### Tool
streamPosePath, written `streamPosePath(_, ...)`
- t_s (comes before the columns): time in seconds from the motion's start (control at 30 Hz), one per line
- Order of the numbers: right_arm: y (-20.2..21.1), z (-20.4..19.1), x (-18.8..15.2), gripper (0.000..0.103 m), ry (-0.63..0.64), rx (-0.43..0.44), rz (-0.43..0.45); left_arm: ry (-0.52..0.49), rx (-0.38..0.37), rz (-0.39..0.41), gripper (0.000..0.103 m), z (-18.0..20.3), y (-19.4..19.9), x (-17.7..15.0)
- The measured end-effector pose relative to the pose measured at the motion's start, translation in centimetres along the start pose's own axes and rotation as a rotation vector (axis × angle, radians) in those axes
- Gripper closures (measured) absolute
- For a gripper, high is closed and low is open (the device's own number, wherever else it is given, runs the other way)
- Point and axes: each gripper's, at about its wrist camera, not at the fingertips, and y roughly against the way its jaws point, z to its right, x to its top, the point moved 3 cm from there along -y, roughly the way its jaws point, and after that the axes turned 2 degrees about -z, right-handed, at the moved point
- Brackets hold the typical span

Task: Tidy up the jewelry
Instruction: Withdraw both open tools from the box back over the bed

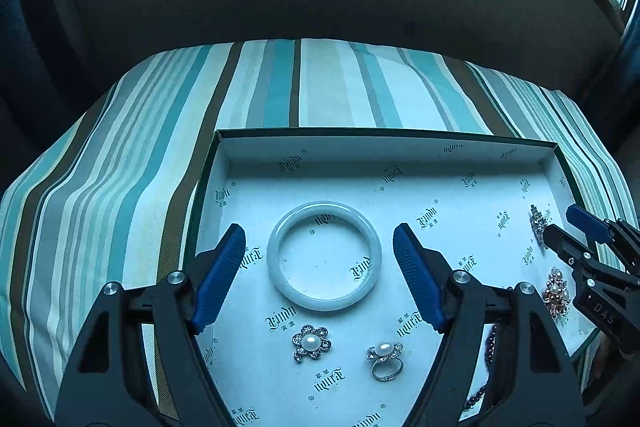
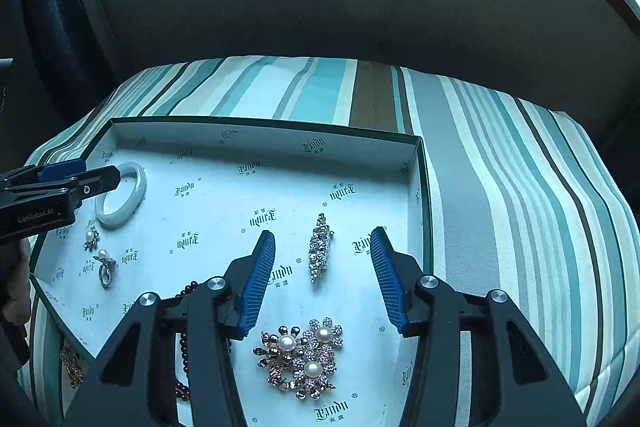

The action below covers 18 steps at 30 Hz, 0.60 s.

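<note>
The dark bead strand (image 1: 489,349) is mostly covered by the right finger of the left gripper (image 1: 319,277) in the left wrist view; only short runs of beads are seen beside that finger. In the right wrist view the same strand (image 2: 185,347) is hidden behind the left finger of the right gripper (image 2: 322,277), and its full length cannot be told. A gold-toned piece (image 2: 71,367) outside the box wall (image 2: 224,123) is cut short by that finger and is too small to identify. The hand (image 2: 16,291) at the left edge is cropped by the frame.
</note>
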Motion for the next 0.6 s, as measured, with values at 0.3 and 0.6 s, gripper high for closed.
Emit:
streamPosePath(0.3,4.6,-0.9,-2.2,0.053,0.031,-0.006,0.035,-0.038,0.022,0.087,0.027,0.0,5.3,-2.7)
streamPosePath(0.6,7.5,-2.5,-6.8,0.054,0.069,0.001,-0.006,-0.056,0.024,0.071,0.027,-0.2,8.2,-7.4)
